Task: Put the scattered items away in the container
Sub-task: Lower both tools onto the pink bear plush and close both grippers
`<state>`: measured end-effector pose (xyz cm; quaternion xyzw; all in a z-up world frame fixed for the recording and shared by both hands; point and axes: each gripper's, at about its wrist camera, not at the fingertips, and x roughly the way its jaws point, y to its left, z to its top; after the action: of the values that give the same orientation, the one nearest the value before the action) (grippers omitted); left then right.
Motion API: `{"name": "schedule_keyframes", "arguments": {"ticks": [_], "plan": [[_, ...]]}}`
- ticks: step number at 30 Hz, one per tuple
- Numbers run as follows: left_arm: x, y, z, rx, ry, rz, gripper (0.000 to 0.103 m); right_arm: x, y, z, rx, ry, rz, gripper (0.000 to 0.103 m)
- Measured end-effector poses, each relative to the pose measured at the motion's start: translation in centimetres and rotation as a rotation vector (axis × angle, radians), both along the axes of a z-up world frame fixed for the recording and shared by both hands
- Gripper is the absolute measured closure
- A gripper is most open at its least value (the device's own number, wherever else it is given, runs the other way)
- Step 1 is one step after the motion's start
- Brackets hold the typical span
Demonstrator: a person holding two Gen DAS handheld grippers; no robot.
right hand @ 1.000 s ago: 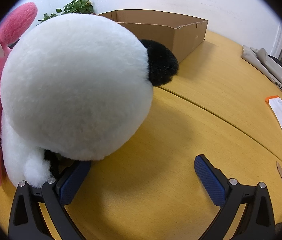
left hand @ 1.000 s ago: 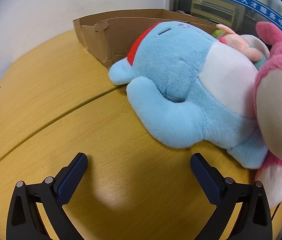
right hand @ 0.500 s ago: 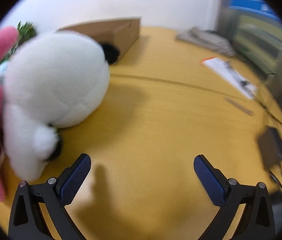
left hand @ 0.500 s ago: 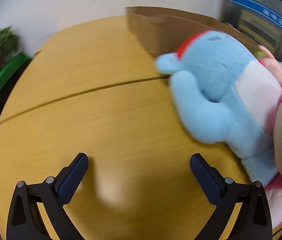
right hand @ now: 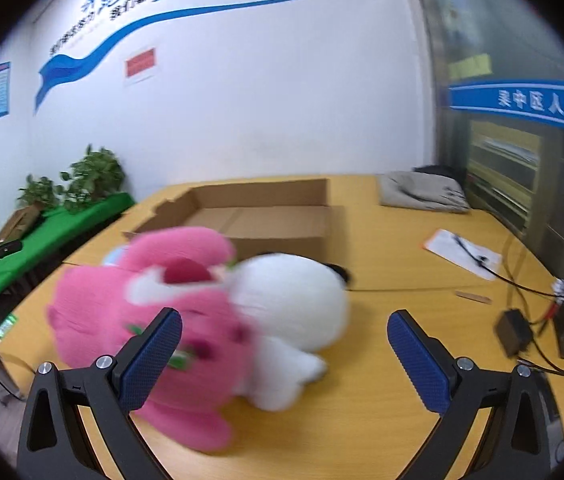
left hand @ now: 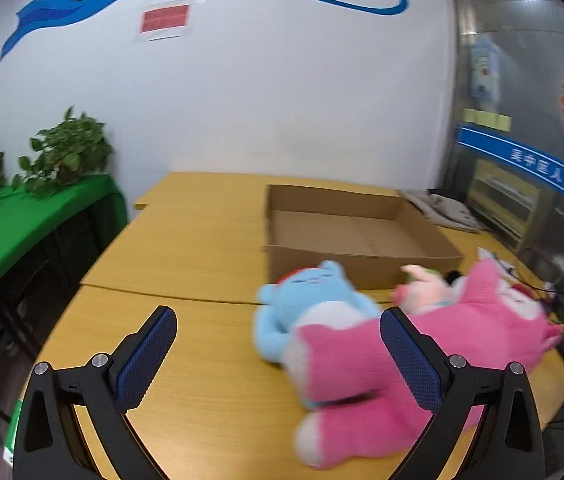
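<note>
From the left wrist, the left gripper (left hand: 278, 338) hangs spread and empty above the wooden table (left hand: 186, 264), with the blue plush (left hand: 314, 304) and pink plush (left hand: 434, 344) piled at 3 o'clock, just before the open cardboard box (left hand: 358, 236) at 1 o'clock. From the right wrist, the right gripper (right hand: 284, 340) is also spread and empty, the pink plush (right hand: 170, 300) at 9 o'clock pressed against the white plush (right hand: 294, 300), with the cardboard box (right hand: 266, 220) behind at 12 o'clock.

Plush toys (left hand: 362, 344) before box (left hand: 362, 236)
</note>
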<state>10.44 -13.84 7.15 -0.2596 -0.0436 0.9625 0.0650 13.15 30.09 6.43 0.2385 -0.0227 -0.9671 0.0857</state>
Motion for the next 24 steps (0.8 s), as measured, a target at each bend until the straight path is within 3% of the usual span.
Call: {"name": "schedule_keyframes", "arguments": {"ticks": [4, 10, 15, 24], "plan": [[0.5, 5.3, -0.7, 0.015, -0.055, -0.086, 0.000, 0.4, -4.6, 0.8, 0.019, 0.020, 0.046, 0.000], [2.4, 10.5, -1.9, 0.022, -0.102, -0.117, 0.000, 0.4, -7.6, -1.1, 0.025, -0.097, -0.013, 0.000], [3.1, 11.2, -2.4, 0.020, -0.116, -0.135, 0.000, 0.9, -7.2, -2.3, 0.031, -0.146, -0.070, 0.000], [2.1, 11.0, -3.4, 0.055, -0.152, -0.159, 0.000, 1.0, -7.0, -1.9, 0.058, -0.139, -0.087, 0.000]]}}
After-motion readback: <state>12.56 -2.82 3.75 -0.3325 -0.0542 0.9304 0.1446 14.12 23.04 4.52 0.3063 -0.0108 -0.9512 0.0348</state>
